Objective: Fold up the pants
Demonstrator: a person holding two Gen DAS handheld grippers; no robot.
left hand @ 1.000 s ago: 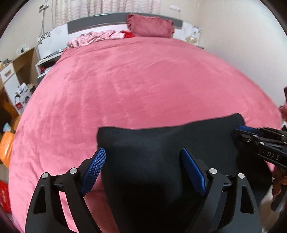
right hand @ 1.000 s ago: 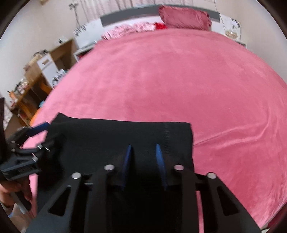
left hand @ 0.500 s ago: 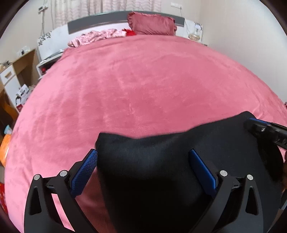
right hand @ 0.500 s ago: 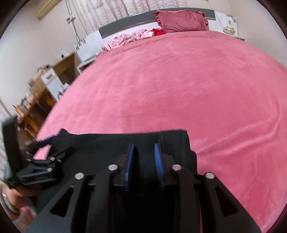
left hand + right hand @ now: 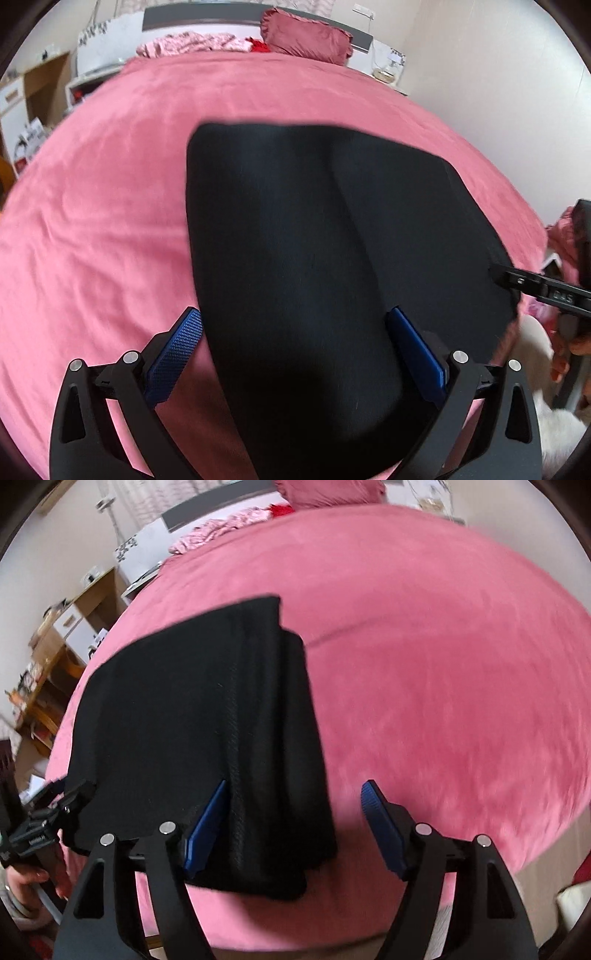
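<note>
The black pants (image 5: 314, 240) lie folded in a thick rectangle on the pink bed (image 5: 110, 184), near its front edge. My left gripper (image 5: 295, 343) is open, its blue pads wide apart on either side of the fold's near end. My right gripper (image 5: 295, 819) is open; its left pad touches the pants (image 5: 207, 709) and the stack's right edge lies between the fingers. Each gripper shows at the side of the other's view: the right one (image 5: 535, 288) and the left one (image 5: 44, 823).
A dark pink pillow (image 5: 306, 35) and patterned pink clothes (image 5: 192, 40) lie at the head of the bed. Wooden shelves and a white cabinet (image 5: 62, 627) stand to the left. A white wall (image 5: 498, 92) is on the right.
The right gripper has opened and let go of the pants. The fold now lies further onto the bed. Both grippers have pulled back towards the bed's front edge.
</note>
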